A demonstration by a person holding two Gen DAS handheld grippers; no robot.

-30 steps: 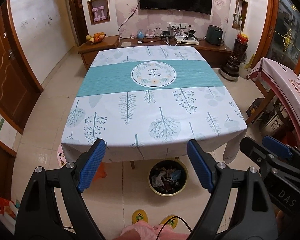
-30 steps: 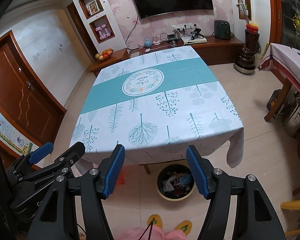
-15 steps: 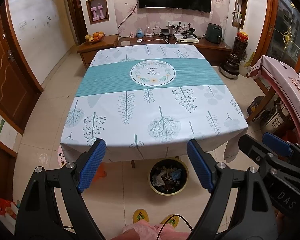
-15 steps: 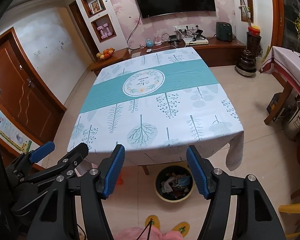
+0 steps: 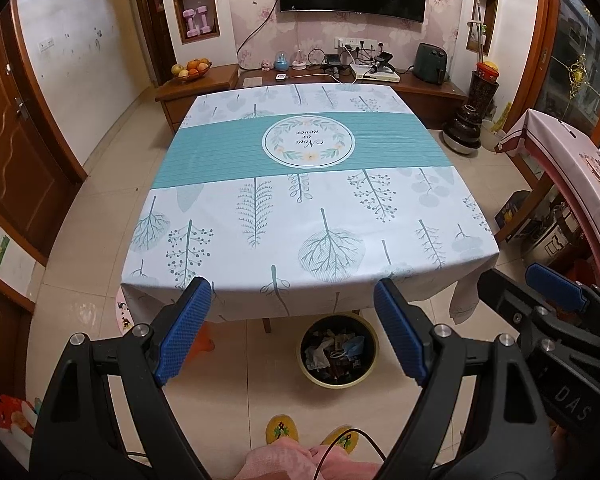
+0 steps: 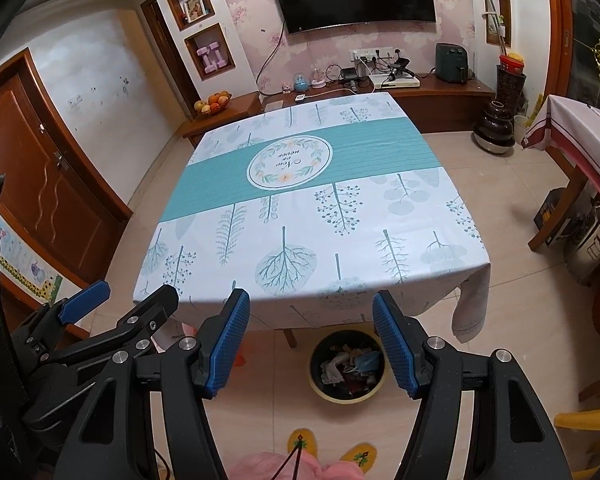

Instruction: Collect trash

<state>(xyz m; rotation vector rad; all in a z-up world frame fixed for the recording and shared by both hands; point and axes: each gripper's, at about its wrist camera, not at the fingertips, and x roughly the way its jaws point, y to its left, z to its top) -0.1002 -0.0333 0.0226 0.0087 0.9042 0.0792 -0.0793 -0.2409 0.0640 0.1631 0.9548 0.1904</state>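
A round yellow-rimmed trash bin point(image 5: 337, 351) point(image 6: 347, 366) stands on the floor under the table's near edge, filled with wrappers, tissue and a blue face mask. The table point(image 5: 308, 208) point(image 6: 312, 216) wears a white and teal leaf-print cloth with no loose item showing on it. My left gripper point(image 5: 292, 320) hangs open above the floor in front of the table, nothing between its blue pads. My right gripper point(image 6: 312, 328) is open too, empty, held beside the left one point(image 6: 120, 316). In the left wrist view the right gripper point(image 5: 540, 292) shows at the right edge.
A person's yellow slippers point(image 5: 282, 432) and pink clothing point(image 5: 292, 462) are at the bottom. A second clothed table point(image 5: 572, 168) stands at the right, a dark vase point(image 5: 466, 128) and a low wooden TV bench point(image 5: 320, 80) at the back, wooden doors point(image 5: 16, 152) at the left, a yellow chair point(image 6: 588, 424) near right.
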